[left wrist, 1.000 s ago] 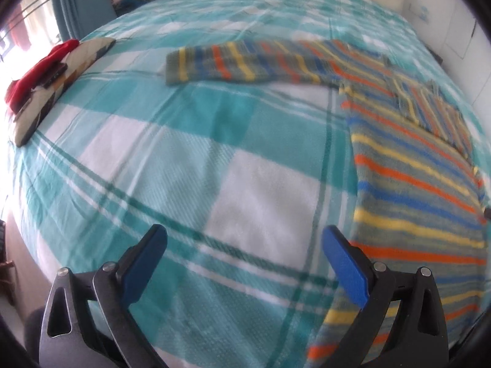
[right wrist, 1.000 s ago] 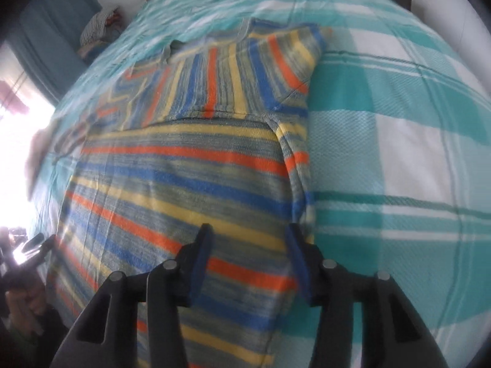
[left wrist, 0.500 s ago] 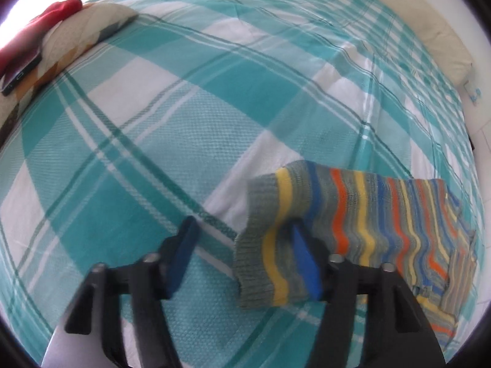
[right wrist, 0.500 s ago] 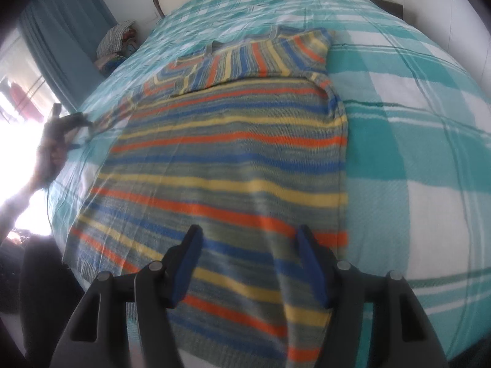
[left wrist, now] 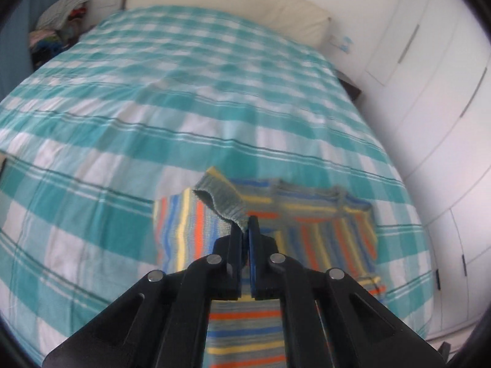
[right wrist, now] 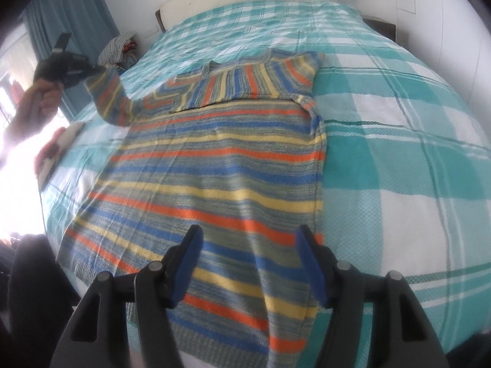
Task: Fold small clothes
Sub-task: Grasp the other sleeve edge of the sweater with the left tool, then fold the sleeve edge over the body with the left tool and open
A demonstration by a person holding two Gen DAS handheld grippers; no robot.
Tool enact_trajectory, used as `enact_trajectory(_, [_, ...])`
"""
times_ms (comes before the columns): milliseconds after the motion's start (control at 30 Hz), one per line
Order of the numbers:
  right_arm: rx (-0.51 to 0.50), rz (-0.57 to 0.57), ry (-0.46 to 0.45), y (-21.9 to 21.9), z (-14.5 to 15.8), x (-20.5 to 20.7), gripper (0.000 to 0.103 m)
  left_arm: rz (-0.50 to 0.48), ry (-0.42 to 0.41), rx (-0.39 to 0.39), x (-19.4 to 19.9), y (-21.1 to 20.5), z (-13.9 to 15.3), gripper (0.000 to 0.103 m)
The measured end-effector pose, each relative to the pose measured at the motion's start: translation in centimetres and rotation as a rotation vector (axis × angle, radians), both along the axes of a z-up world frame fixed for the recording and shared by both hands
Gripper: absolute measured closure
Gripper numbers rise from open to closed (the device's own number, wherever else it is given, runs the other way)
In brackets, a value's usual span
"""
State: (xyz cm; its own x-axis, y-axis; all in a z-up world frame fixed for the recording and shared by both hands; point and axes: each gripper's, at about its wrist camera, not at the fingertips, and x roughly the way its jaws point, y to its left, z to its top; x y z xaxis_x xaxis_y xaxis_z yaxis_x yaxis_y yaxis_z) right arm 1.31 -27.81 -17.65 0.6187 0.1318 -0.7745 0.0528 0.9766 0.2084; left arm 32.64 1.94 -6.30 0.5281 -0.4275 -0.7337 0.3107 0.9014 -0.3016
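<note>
Blue pads on my right hand-held gripper (right wrist: 248,263) stand spread wide with nothing between them, hovering over the bottom hem of the striped sweater (right wrist: 221,165). From this wrist I see the sweater lying flat on the bed (right wrist: 399,159), its body spread out toward me in orange, yellow, blue and grey bands, the right sleeve folded across the chest. Farther off on the left, the other sleeve (right wrist: 112,98) is lifted clear of the bedspread, its end pinched in my left hand-held gripper (right wrist: 69,64), with my left hand (right wrist: 36,107) around the handle.

From the left wrist, that gripper (left wrist: 245,233) is clenched on the grey ribbed cuff (left wrist: 222,202) of the sleeve, its jaws pressed nearly together. The cuff curls up and away from the fingertips, and the sleeve hangs below them. Beyond it the folded upper part of the sweater (left wrist: 322,224) lies on the teal and white checked bedspread. Past that the bedspread runs back to a cream headboard (left wrist: 233,3). A heap of clothes (left wrist: 61,21) sits beside the bed at the far left, and white wardrobe doors (left wrist: 429,70) line the right.
</note>
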Motion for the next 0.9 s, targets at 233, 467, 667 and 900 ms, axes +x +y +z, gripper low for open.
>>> enact_trajectory(233, [0.017, -0.029, -0.031, -0.6, -0.2, -1.2, 0.041, -0.209, 0.042, -0.021, -1.8, -12.5, -4.2, 0.085])
enact_trajectory(467, [0.066, -0.085, -0.041, -2.7, -0.4, -1.5, 0.041, -0.133, 0.076, 0.088, -2.3, -10.2, -7.9, 0.038])
enact_trajectory(667, [0.087, -0.127, -0.016, -4.0, -0.8, -1.1, 0.041, 0.018, -0.067, 0.451, -2.3, -5.3, -11.3, 0.011])
enact_trajectory(900, [-0.076, -0.143, -0.058, -6.4, 3.9, 1.2, 0.038, 0.071, -0.107, 0.448, -5.7, 1.5, -11.6, 0.000])
